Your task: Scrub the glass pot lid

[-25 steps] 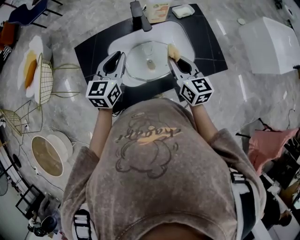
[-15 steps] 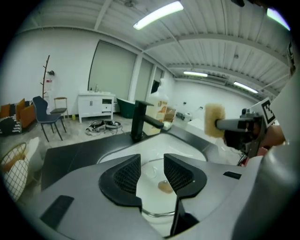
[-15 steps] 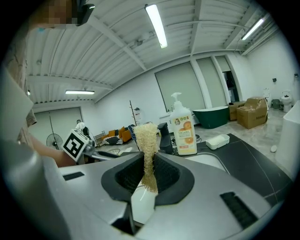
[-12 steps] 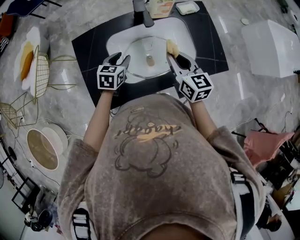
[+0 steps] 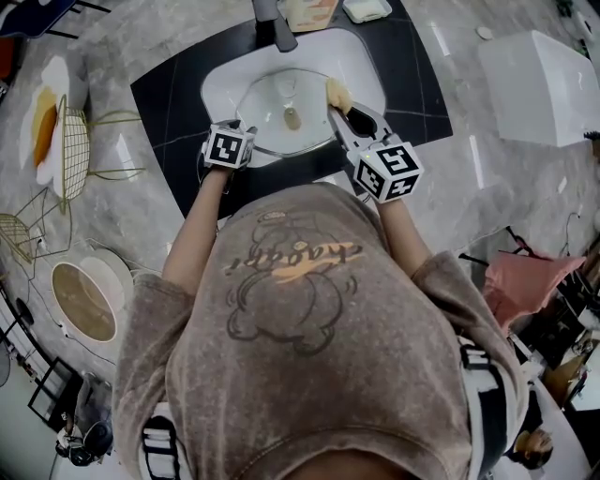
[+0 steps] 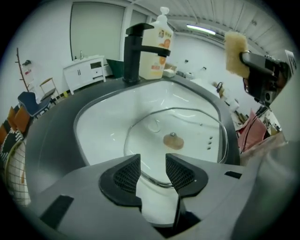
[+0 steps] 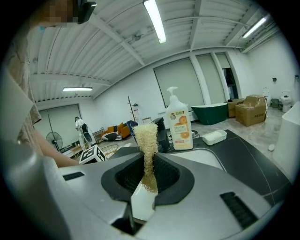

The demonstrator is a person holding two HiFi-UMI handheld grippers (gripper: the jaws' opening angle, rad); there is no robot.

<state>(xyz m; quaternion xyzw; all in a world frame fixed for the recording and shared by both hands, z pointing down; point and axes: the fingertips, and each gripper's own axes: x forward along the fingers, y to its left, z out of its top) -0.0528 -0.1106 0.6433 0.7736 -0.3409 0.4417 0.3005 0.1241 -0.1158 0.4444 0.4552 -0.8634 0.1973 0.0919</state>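
Note:
The glass pot lid point(image 5: 286, 112) lies in the white sink point(image 5: 225, 80), its knob in the middle. My left gripper point(image 5: 233, 127) hangs over the sink's near left rim. In the left gripper view its jaws are opening point(image 6: 153, 173). The lid's near edge point(image 6: 197, 126) shows through the gap, and the pads do not touch it. My right gripper point(image 5: 343, 110) is at the lid's right side, shut on a yellow loofah sponge point(image 5: 337, 94). The sponge stands up between the pads in the right gripper view point(image 7: 146, 136).
A black faucet point(image 5: 267, 23) rises at the sink's far edge, with a soap bottle point(image 6: 157, 47) and a white soap dish point(image 7: 214, 137) beside it. The black countertop point(image 5: 169, 103) surrounds the basin. Wire chairs point(image 5: 75, 150) stand left and a white box point(image 5: 539, 89) right.
My left gripper has drawn back from the lid's left rim towards the near edge, tipped downward, and its jaws have spread. The right gripper still holds the sponge in much the same place.

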